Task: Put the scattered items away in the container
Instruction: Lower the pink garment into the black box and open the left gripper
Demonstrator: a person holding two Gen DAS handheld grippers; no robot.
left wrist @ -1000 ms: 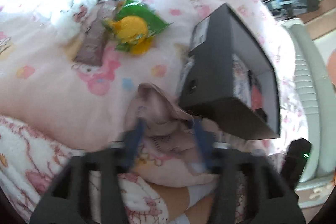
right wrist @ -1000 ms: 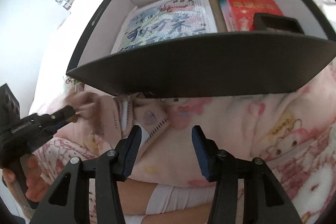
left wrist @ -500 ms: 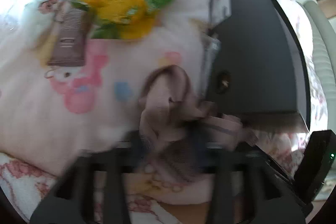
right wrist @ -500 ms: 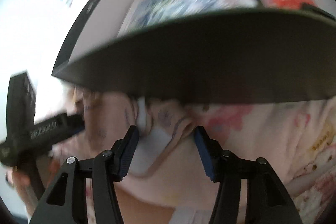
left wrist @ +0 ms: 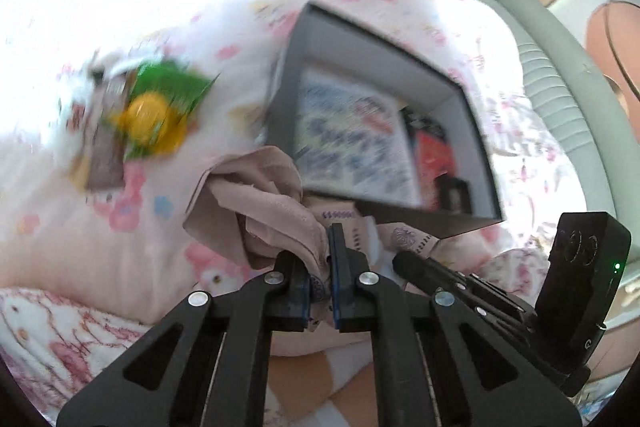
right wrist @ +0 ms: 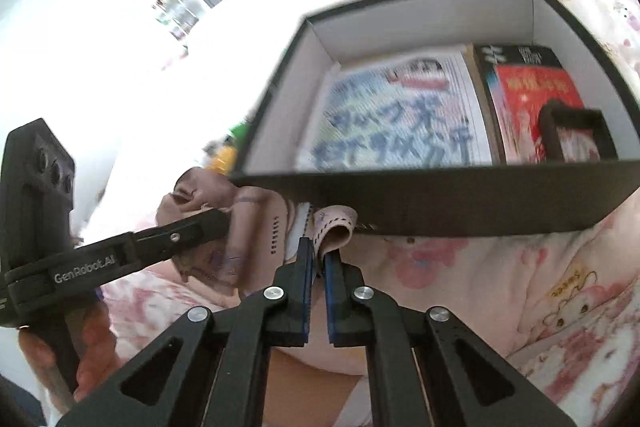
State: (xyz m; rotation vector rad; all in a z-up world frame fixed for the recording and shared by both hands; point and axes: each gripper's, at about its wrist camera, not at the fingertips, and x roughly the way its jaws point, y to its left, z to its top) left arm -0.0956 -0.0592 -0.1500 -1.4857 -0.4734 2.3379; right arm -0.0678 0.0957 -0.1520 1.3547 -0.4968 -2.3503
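Both wrist cameras look steeply down along their fingers from close range at the box (left wrist: 384, 155) (right wrist: 436, 203), the left from beyond its left near corner, the right squarely before its near wall, and both views share the box's inside and the cloth (left wrist: 260, 203) (right wrist: 224, 203) at that corner.

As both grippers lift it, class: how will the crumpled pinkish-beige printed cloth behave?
The pinkish-beige printed cloth looks floppy: it folds and droops between the left gripper and right gripper. Probably light, judging by its thin creases. Its loose edge may snag the black cardboard box it touches.
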